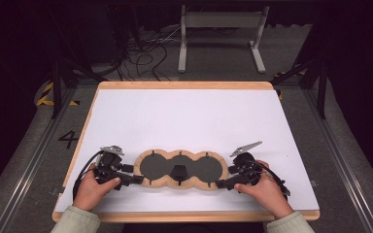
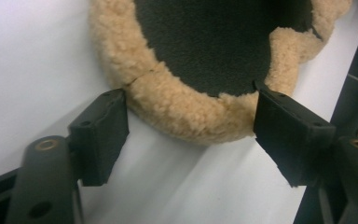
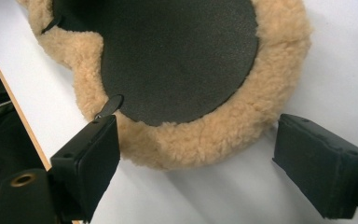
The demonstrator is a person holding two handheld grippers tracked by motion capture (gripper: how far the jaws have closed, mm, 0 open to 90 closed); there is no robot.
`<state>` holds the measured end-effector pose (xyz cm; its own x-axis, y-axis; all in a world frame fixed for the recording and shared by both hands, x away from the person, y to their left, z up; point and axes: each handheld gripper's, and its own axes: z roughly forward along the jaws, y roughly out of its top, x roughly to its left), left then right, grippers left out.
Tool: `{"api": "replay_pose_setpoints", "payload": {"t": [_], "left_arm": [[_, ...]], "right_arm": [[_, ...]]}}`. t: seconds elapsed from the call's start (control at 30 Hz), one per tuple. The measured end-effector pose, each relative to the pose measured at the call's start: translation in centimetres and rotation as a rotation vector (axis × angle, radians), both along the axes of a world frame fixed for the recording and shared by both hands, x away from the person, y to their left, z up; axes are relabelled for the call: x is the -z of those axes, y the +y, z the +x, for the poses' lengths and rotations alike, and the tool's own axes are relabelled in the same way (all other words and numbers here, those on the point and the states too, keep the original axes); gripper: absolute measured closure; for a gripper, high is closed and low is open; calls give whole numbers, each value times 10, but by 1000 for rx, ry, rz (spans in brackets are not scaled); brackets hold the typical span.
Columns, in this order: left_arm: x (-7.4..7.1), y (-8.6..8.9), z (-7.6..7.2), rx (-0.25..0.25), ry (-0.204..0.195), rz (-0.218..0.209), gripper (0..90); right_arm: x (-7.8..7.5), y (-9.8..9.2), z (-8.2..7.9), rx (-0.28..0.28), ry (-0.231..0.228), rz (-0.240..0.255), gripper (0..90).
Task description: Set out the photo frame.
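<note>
A flat three-lobed mat point(image 1: 156, 167) of dark felt with a tan fleece rim lies on the white table top point(image 1: 184, 116), near the front edge. A small black tab point(image 1: 178, 171) sits on its middle lobe. My left gripper point(image 1: 135, 179) is at the mat's left end, its jaws open. In the left gripper view the fleece rim point(image 2: 186, 112) bulges between the two pads point(image 2: 100, 133) of the left gripper point(image 2: 193, 140). My right gripper point(image 1: 221, 184) is open at the mat's right end. In the right gripper view the rim point(image 3: 205, 140) lies between the jaws of the right gripper point(image 3: 205, 163), with the right pad point(image 3: 321, 163) apart from it.
The table has a wooden border point(image 1: 184, 85). Beyond its far edge a grey metal stand point(image 1: 221, 36) and loose cables point(image 1: 145, 56) lie on the floor. Metal rails point(image 1: 337, 145) run along both sides of the table.
</note>
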<state>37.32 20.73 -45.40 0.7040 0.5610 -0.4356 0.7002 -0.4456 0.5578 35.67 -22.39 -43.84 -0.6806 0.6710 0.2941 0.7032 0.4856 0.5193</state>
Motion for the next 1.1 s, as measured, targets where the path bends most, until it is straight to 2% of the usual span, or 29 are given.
{"api": "replay_pose_setpoints", "payload": {"t": [0.1,0.2,0.47,0.53,0.67,0.77,0.93,1.1], "left_arm": [[0,0,1,2,-8,2,264],[0,0,1,-2,16,-14,265],[-1,-3,0,-16,-5,18,275],[-1,-3,-1,-16,3,17,291],[-2,-3,0,-25,3,24,303],[-2,-4,0,-25,-8,33,304],[-3,-6,-1,-35,-18,41,311],[-7,-10,-3,-51,-50,81,333]], "right_arm": [[0,1,-1,-18,16,18,140],[0,3,-1,-15,18,10,137],[1,5,-2,-12,21,18,98],[1,4,-2,-4,22,27,107],[-1,4,-2,21,13,8,195],[-2,-2,0,72,44,35,288],[-3,-6,1,103,68,48,351],[-9,-7,-1,128,60,36,420]]}}
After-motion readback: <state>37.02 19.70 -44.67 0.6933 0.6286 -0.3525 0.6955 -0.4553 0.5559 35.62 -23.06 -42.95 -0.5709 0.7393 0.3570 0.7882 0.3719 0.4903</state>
